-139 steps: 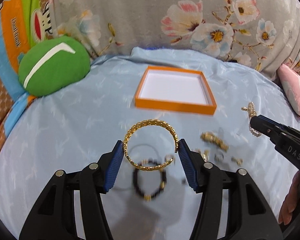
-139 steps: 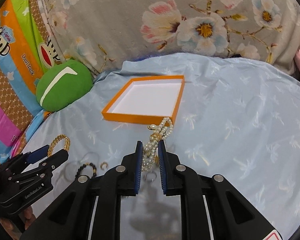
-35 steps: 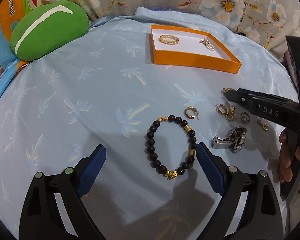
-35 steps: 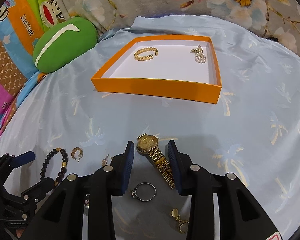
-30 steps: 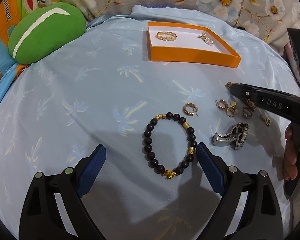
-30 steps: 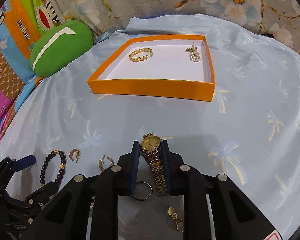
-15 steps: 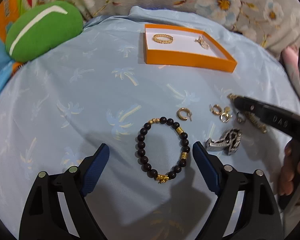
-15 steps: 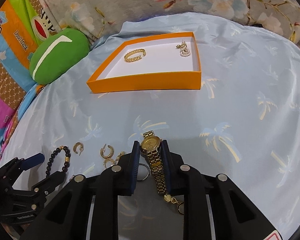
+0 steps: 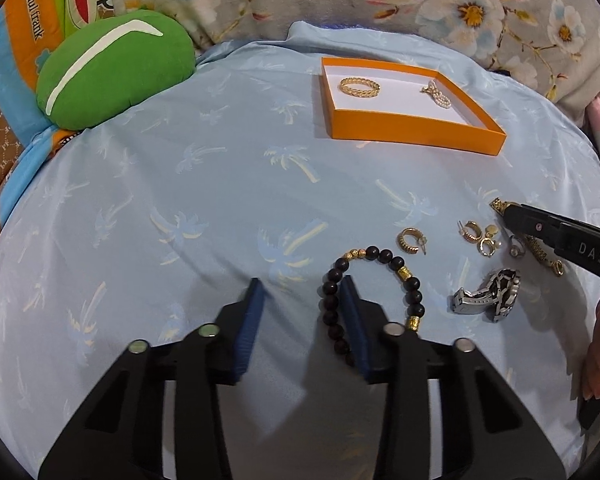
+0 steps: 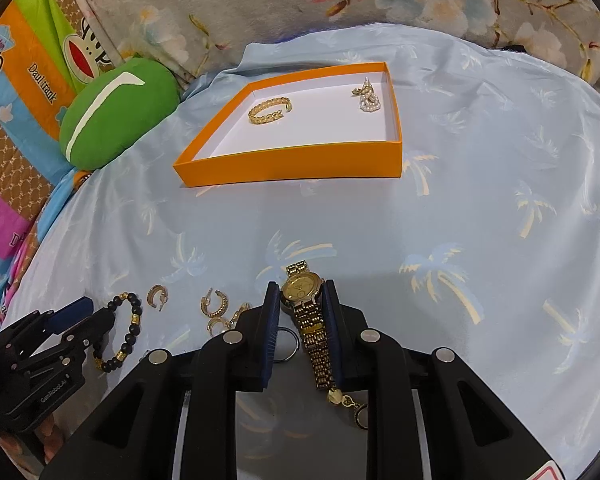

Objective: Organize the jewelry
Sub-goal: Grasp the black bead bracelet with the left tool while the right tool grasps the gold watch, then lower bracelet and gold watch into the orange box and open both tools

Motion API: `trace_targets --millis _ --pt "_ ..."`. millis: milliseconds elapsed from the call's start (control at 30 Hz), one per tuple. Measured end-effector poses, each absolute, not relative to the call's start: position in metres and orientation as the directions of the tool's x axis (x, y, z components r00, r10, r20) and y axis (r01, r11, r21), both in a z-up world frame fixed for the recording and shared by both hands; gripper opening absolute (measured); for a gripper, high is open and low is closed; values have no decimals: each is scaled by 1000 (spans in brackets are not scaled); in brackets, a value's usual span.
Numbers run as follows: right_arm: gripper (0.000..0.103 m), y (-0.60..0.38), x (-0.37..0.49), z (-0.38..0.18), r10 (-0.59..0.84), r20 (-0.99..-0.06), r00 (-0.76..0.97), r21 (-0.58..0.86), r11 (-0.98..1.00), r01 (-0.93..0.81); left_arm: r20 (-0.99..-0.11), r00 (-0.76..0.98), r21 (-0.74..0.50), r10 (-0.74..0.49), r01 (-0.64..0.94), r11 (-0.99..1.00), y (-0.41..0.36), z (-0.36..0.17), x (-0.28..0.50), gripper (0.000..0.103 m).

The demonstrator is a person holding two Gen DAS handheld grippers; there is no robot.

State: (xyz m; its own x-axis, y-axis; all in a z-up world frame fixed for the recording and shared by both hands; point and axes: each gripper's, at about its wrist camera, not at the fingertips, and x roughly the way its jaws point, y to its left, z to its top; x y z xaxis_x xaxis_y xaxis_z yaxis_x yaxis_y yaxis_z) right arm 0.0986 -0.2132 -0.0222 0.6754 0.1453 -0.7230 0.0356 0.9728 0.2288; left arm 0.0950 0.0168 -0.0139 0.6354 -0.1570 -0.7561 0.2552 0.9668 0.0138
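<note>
Right gripper (image 10: 300,304) fingers clench gold watch (image 10: 305,292). Left gripper (image 9: 300,308) fingers, just closing, empty beside beaded bracelet (image 9: 370,284). Risk: slack watch strap snags nearby ring.

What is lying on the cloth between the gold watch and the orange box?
Nothing. In the right wrist view, only bare blue cloth lies between the gold watch, gripped by the right gripper, and the orange box.
</note>
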Motion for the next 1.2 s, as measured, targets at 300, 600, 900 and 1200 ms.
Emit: trace_targets --millis 300,600,900,1200 --pt "20 -213 98 -22 143 -719 681 229 973 37 -751 629 -18 -201 285 958 17 -13 92 7" --pt "20 -207 89 -13 136 -691 710 216 976 23 -736 627 -66 -256 310 948 13 3 86 7" --pt "20 -215 90 12 150 -651 744 244 970 17 -683 670 -75 -290 331 941 1 46 102 7" --pt "20 -234 138 57 106 -598 795 208 978 26 -602 732 -61 -320 357 932 -34 97 171 7"
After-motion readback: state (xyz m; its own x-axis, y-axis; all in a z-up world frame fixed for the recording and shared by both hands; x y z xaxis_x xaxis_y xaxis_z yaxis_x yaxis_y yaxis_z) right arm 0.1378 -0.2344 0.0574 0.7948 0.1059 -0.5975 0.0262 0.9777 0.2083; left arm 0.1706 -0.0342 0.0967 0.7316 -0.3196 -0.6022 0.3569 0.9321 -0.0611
